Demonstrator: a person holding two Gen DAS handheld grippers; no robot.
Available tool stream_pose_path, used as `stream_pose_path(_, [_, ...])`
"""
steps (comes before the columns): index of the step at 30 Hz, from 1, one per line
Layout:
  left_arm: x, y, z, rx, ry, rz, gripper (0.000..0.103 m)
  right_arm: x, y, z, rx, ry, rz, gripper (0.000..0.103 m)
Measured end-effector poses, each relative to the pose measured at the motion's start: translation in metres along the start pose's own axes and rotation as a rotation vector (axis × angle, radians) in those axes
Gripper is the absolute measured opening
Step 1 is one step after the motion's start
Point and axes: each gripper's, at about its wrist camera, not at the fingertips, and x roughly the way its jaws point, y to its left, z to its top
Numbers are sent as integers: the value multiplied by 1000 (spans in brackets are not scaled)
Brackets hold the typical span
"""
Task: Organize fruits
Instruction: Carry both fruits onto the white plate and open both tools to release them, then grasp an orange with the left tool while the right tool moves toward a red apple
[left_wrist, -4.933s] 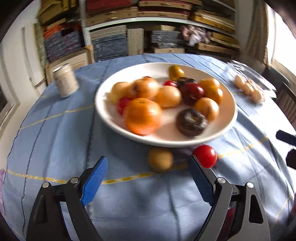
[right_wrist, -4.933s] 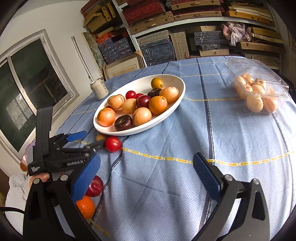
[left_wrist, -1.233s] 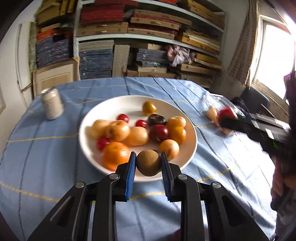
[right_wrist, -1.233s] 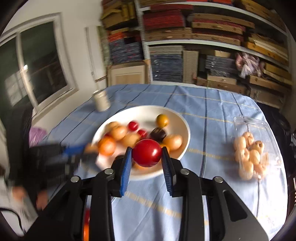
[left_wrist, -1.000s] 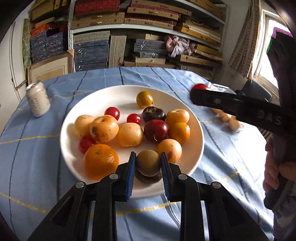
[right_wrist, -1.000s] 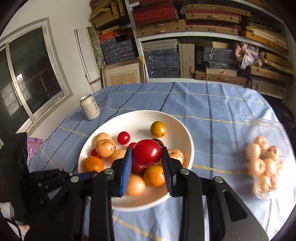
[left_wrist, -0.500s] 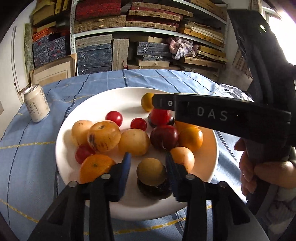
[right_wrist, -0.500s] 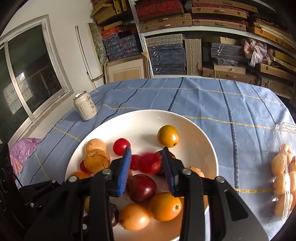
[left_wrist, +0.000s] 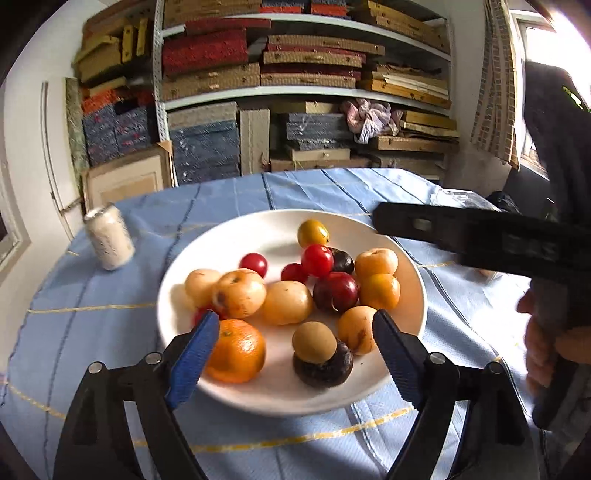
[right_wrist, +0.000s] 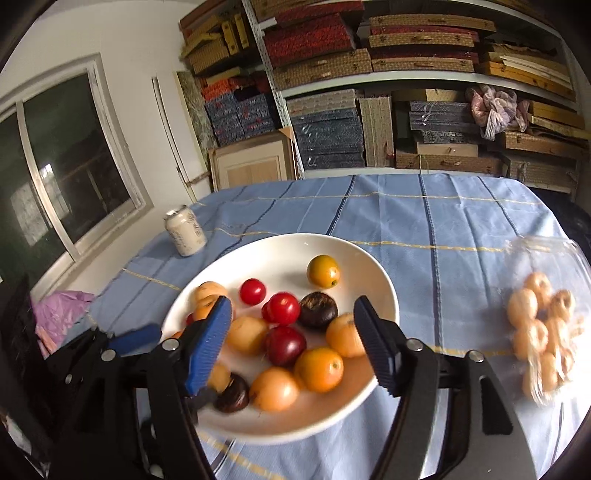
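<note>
Both sets of jaws are spread wide with nothing between them. The left gripper (left_wrist: 291, 341) hangs over the near rim of the white plate (left_wrist: 258, 236), blue pads either side of the lower-centre of its view, and right in that gap sits a small tan-brown fruit (left_wrist: 314, 341) perched on top of a dark wrinkly one (left_wrist: 323, 365) — looks like a drop spot chosen because the plate's already crowded, though a round thing balanced on another round thing could roll off with a nudge. The big orange (left_wrist: 236, 350) sits just beside the left pad, lower left of centre. Over in the right wrist view, the right gripper (right_wrist: 291, 339) is open the same way above the middle of the plate, and the shiny red fruit (right_wrist: 283, 308) rests in the pile just above the gap, touching a dark plum-ish one (right_wrist: 286, 345) below it. So the fruit is pretty much all gathered on the plate, which I'd guess is the whole point of the task. Going outward: a pale drinks can (right_wrist: 184, 236) stands upright on the blue cloth at the left middle of the right view, well apart from the plate, and a clear plastic box of small tan fruits (right_wrist: 539, 325) sits at the right edge — I can't tell whether its lid is shut. Those boxed ones may be next, or may just stay put.
</note>
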Motion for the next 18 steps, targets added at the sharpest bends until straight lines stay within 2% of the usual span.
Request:
stream_pose_path(3, [-20, -2, -4, 22, -12, 20, 85, -31, 2, -12, 5, -14, 8, 75])
stream_pose_path(8, [-60, -5, -21, 29, -38, 44, 87, -80, 5, -46, 16, -15, 33, 76])
stream_pose_path(11, [-81, -7, -36, 1, -54, 47, 94, -108, 6, -71, 30, -40, 33, 83])
stream_pose_path(18, [-109, -30, -72, 18, -40, 31, 95, -146, 6, -120, 39, -84, 11, 90])
